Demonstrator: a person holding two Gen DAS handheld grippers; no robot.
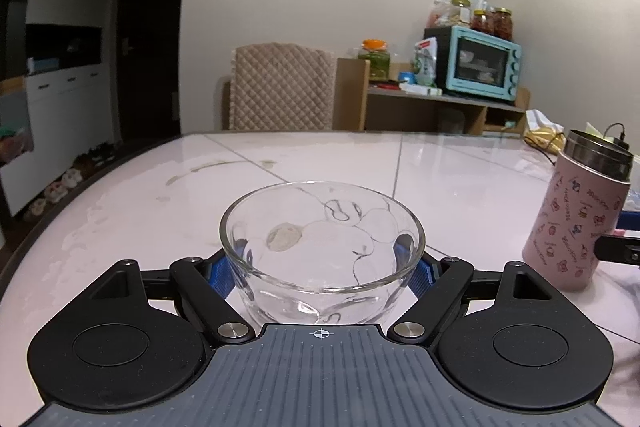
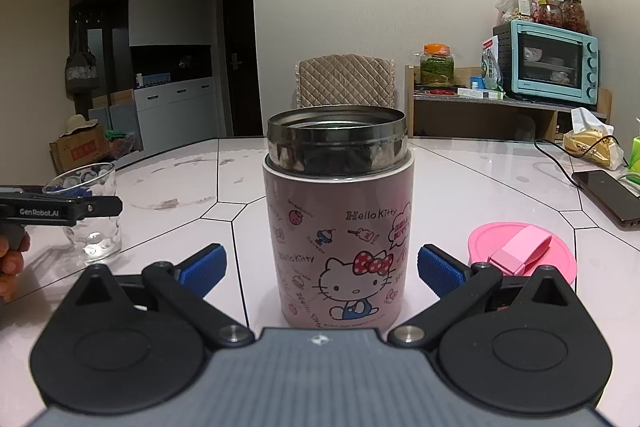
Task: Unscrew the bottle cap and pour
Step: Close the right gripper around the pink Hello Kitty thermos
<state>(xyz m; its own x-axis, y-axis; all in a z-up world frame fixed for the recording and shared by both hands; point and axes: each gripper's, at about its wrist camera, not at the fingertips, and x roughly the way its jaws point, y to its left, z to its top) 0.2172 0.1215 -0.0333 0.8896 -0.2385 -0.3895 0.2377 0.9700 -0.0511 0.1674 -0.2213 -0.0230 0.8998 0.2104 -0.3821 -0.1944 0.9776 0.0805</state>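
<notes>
light: we see dim, warm indoor light from overhead | glare: soft sheen on the worktop [image 1: 460,167] and glints in the glass bowl [image 1: 320,251] | shadows: faint | blur: backgrounds slightly soft | distortion: strong fisheye bend, dark corners

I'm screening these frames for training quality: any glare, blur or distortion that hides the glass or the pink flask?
Left wrist view: fisheye bends the table edge; the glass bowl is sharp, but its transparency and reflections muddle the contour; the flask leans at the frame's edge. Right wrist view: the flask is crisp, the lid clear, ceiling light glares off the tabletop, the near gripper body looks soft.
</notes>
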